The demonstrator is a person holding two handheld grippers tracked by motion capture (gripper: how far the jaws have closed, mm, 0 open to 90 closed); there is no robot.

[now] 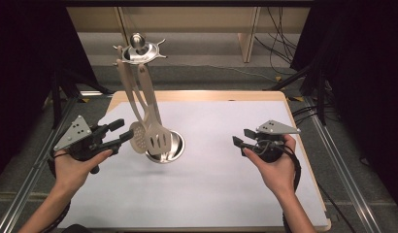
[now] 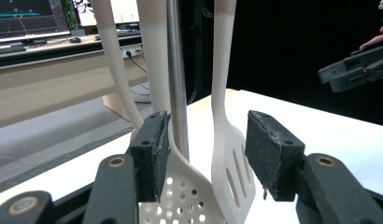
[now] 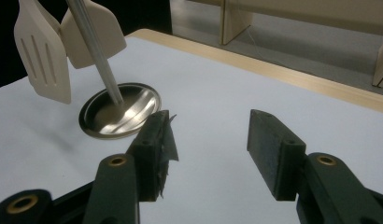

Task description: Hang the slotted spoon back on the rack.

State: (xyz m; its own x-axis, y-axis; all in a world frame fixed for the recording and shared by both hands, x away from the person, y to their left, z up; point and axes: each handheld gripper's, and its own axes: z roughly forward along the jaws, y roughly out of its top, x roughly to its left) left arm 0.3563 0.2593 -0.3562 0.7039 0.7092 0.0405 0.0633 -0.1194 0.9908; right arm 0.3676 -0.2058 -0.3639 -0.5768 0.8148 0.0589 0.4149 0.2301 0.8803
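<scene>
Two cream plastic utensils hang from the hook ring of a steel stand [image 1: 139,48] whose round base [image 1: 172,148] sits on the white desk [image 1: 211,194], left of centre and nearer the far edge than the near one. Skimmer [image 1: 137,137] with round holes hangs to the left, slotted turner [image 1: 158,138] just beside it, both heads low against the base.

Handling, my guess: light, stiff moulded plastic, smooth, a bit slick under rubber pads. Hanging free, so either one will swing if nudged. The stand looks top-heavy with a narrow pole [image 2: 178,84]; a sideways pull could tip it. Best hold is on the flat neck just above the head, pads across the broad faces, then lift up to clear the hook instead of dragging.

My left claw [image 1: 120,132] is level, pointing across at the utensils from the desk's left side, jaws spread wide with nothing pinched. In the left gripper view the pole and the skimmer's neck [image 2: 180,161] sit just inside my left pad [image 2: 152,154]; the turner [image 2: 231,168] hangs between the pads, not pressed by either.

My right claw [image 1: 241,138] waits near the desk's right edge, well apart from the stand, jaws spread and empty, pointing toward the base [image 3: 119,109]. Forearm comes in low from the near edge.
</scene>
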